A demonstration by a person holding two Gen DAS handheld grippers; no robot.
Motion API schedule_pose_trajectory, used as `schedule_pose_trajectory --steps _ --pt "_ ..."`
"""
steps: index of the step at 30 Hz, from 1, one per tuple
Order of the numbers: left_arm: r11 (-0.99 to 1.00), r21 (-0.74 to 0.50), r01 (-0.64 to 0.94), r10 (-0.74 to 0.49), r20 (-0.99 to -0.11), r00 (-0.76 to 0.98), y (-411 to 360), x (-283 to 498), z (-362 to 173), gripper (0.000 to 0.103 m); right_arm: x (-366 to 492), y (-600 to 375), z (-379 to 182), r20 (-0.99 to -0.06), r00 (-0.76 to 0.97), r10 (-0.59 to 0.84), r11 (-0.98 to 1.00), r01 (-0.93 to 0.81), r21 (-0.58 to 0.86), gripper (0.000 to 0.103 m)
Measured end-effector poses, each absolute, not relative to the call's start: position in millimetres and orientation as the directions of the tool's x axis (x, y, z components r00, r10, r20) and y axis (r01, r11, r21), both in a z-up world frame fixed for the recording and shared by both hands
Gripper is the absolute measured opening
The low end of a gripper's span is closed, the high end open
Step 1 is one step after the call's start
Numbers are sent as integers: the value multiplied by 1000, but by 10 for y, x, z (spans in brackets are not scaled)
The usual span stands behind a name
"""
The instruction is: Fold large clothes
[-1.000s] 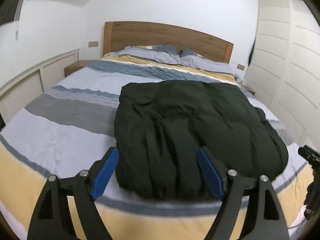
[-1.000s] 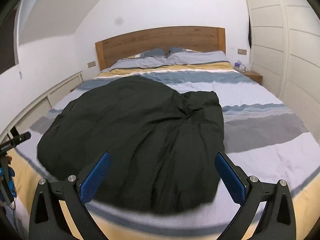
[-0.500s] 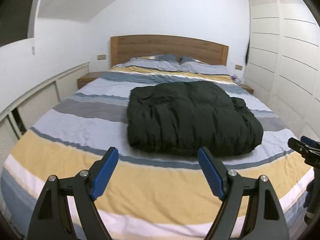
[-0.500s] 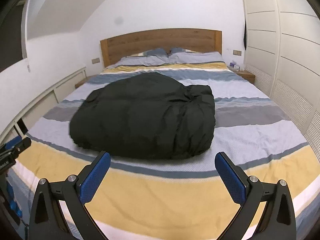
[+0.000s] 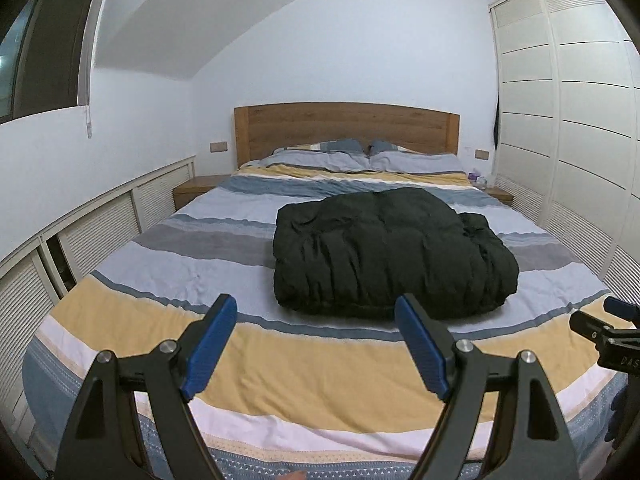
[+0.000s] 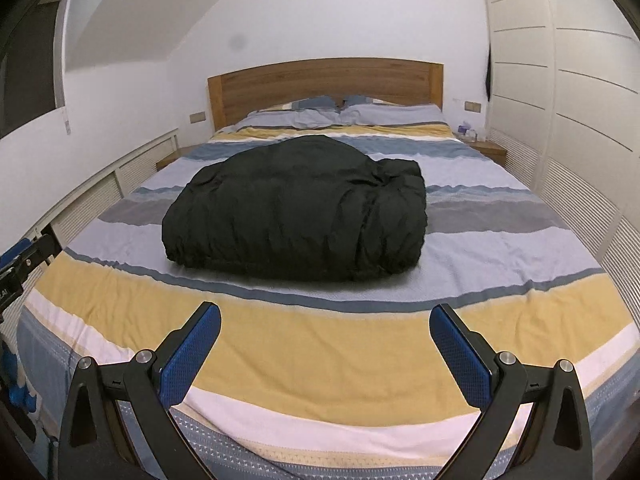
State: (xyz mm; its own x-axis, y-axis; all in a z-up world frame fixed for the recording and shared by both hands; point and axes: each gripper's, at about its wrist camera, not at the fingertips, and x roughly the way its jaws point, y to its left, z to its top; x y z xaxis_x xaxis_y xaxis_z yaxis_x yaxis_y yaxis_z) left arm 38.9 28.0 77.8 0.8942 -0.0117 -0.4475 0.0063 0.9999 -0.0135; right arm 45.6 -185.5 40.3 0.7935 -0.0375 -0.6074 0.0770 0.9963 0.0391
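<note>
Both tongs pulled back from the black coat [image 5: 394,254], now mid-frame on the bed [image 5: 120,312]. Left tongs [image 5: 316,344] and right tongs [image 6: 326,354] gaped empty; coat's long axis ran left-right, roughly equally near both.

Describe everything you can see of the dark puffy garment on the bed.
The dark green-black puffy garment looks like a quilted padded coat, folded into a thick, rounded, wrinkled bundle. It lies flat mid-bed on the striped bedspread, with a gathered edge facing the cameras. Only the bedspread touches it; neither gripper reaches it.
</note>
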Motion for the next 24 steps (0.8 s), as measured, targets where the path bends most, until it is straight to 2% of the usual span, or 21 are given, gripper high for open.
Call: schedule_pose_trajectory --steps 24 --pt "1000 -17 18 -24 -498 867 310 271 660 81 215 -2033 387 -600 794 -97 990 142 27 102"
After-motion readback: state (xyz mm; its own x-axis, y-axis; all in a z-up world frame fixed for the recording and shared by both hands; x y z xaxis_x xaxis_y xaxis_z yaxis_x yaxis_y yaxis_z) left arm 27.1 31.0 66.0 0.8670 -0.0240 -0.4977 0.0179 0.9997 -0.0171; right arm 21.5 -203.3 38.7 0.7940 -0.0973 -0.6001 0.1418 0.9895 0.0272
